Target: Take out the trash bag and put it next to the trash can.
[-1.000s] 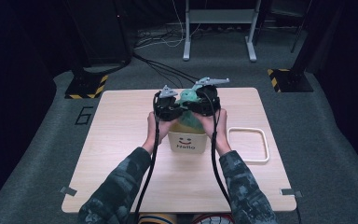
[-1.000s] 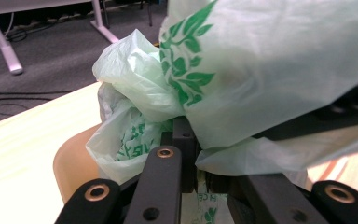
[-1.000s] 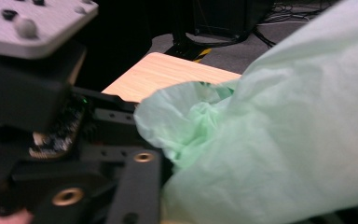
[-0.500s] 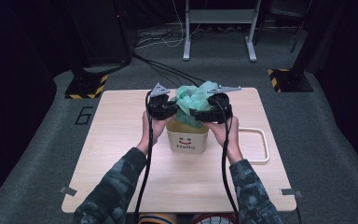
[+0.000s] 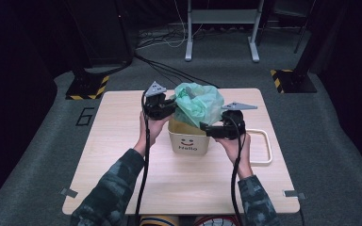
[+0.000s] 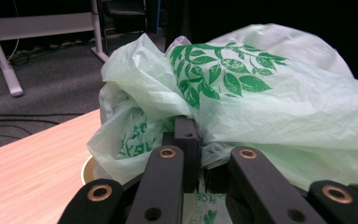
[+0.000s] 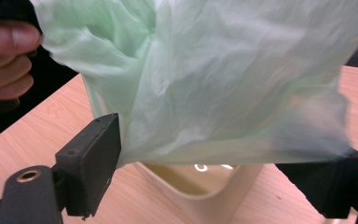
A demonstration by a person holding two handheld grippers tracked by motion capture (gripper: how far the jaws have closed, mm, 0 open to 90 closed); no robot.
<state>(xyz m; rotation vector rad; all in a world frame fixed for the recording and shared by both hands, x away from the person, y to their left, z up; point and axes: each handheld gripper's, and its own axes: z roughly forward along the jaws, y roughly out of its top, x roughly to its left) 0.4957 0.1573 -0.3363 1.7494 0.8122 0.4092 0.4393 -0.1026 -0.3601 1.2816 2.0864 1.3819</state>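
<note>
The left gripper (image 5: 167,106) pinches the green bag (image 5: 199,102) from its left; the right gripper (image 5: 206,128), jaws just opened wide with the bag's near edge loose between them, sits at the near right, over the bin (image 5: 188,141)

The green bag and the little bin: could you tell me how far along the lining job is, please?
Done: the green bag sits bunched over the bin. In hand: the left gripper is shut on the bag's edge; the right gripper has just been opening, its jaws wide with the bag between them. Left: spreading the bag's mouth around the rim.

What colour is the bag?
Pale green bag with darker green leaf print, clearest in the left gripper view.
</note>
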